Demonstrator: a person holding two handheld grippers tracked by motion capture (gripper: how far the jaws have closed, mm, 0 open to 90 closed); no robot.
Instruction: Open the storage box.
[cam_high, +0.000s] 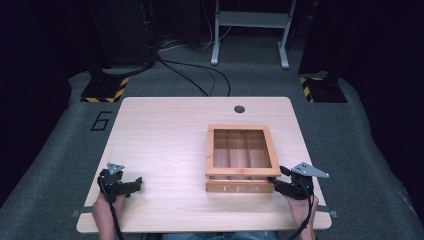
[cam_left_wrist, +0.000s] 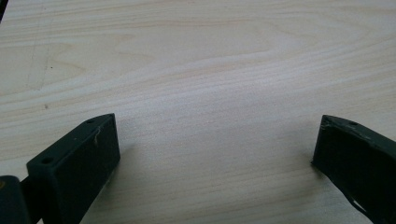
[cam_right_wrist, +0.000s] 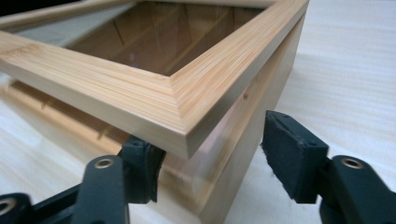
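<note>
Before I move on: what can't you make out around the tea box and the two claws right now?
- Tea box contents: window glare in the high view; cropped in the right gripper view.
- Right claw contact with the lid corner: one pad sits under the lid's overhang.
- Left claw: tips cropped in its own view, tiny from above.

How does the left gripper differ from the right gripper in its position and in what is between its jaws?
The left black gripper rests over bare light wooden table, far from the wooden tea box; the right black gripper sits at that box's near right corner. The left jaws have only tabletop between them; the right jaws straddle the corner, below the raised lid. Both are open.
</note>
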